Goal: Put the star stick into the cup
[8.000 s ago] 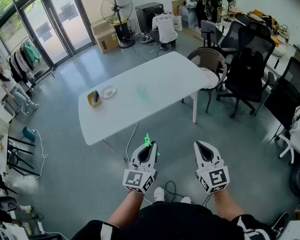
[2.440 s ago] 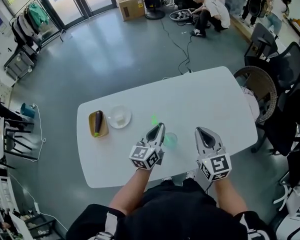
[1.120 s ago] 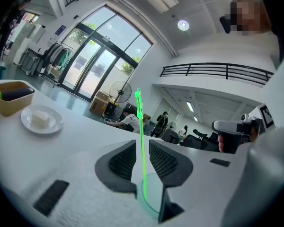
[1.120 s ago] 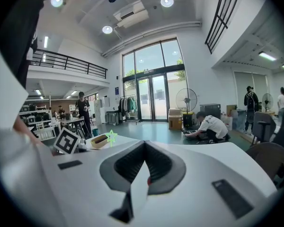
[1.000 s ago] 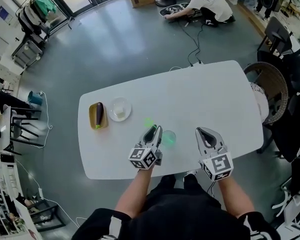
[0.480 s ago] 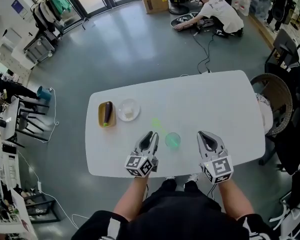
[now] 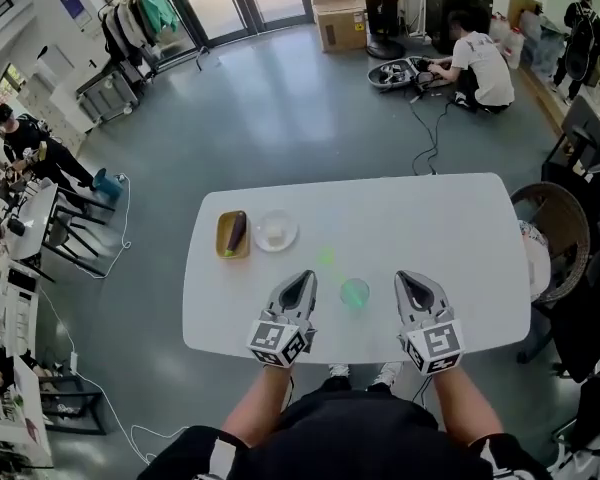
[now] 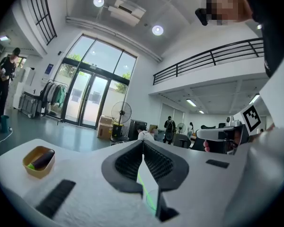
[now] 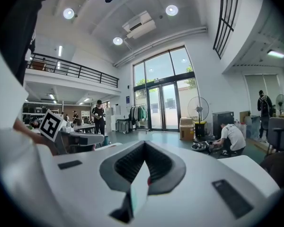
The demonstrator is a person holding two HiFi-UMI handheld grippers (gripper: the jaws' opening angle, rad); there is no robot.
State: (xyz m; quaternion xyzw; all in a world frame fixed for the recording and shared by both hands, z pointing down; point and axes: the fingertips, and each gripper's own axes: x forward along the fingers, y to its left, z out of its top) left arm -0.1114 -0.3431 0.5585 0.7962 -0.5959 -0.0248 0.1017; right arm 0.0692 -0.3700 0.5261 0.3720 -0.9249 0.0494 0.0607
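One cup (image 7: 355, 293), one star stick (image 7: 325, 258)

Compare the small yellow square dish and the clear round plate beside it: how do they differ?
The small yellow square dish is opaque with corners; the clear round plate is see-through and circular. The dish holds a dark purple eggplant; the plate shows nothing clearly. Both sit side by side on the white table.

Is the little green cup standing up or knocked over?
Standing up. The head view shows the translucent green cup as a round circle on the white table, mouth facing up.
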